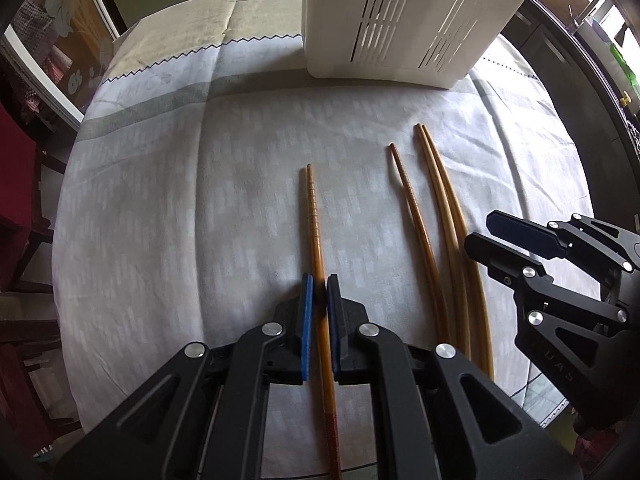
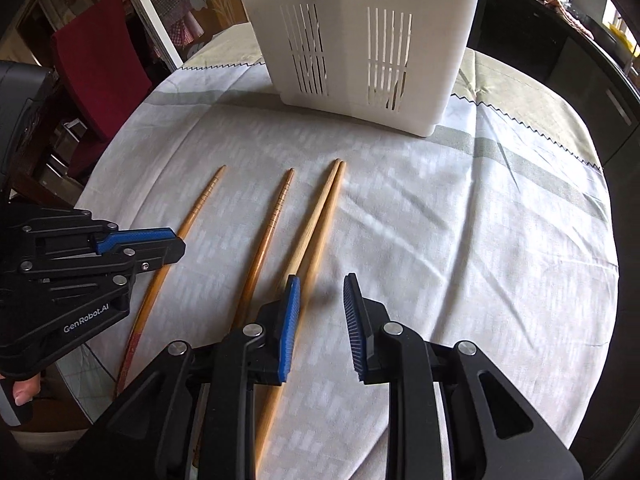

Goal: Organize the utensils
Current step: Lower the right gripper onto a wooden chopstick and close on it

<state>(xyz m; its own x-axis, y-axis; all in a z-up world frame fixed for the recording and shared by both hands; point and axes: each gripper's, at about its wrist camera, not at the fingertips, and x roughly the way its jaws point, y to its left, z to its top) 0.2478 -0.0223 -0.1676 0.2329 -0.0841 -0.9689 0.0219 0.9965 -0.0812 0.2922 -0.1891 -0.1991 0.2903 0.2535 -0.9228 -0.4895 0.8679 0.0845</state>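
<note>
In the left wrist view the left gripper point(image 1: 320, 292) sits at bottom centre with its blue pads drawn close on either side of the leftmost chopstick point(image 1: 316, 232), a darker ringed stick whose long axis runs almost straight up the frame, in line with the fingers; the pads look to be touching or all but touching its shaft, so I read it as clamped, though the stick still seems to lie along the tablecloth point(image 1: 180, 200). Its narrow tip points toward the white slotted holder point(image 1: 400, 20) standing in the upper centre-right of the frame, well apart from the stick's end. To the right lie a second ringed chopstick point(image 1: 416, 216) and then a paler pair point(image 1: 448, 216) lying side by side and touching, all roughly parallel. In the right wrist view the right gripper point(image 2: 322, 300) is at bottom centre with its fingers spread wide and nothing between them; the pale pair passes beneath its left-hand pad, in the lower middle of the frame, so that pair is the nearer target for this hand. The holder fills the top centre there. The coming move, as I judge it, turns on lifting the held stick and tipping it upright, toward the holder's open top, which neither view shows
</note>
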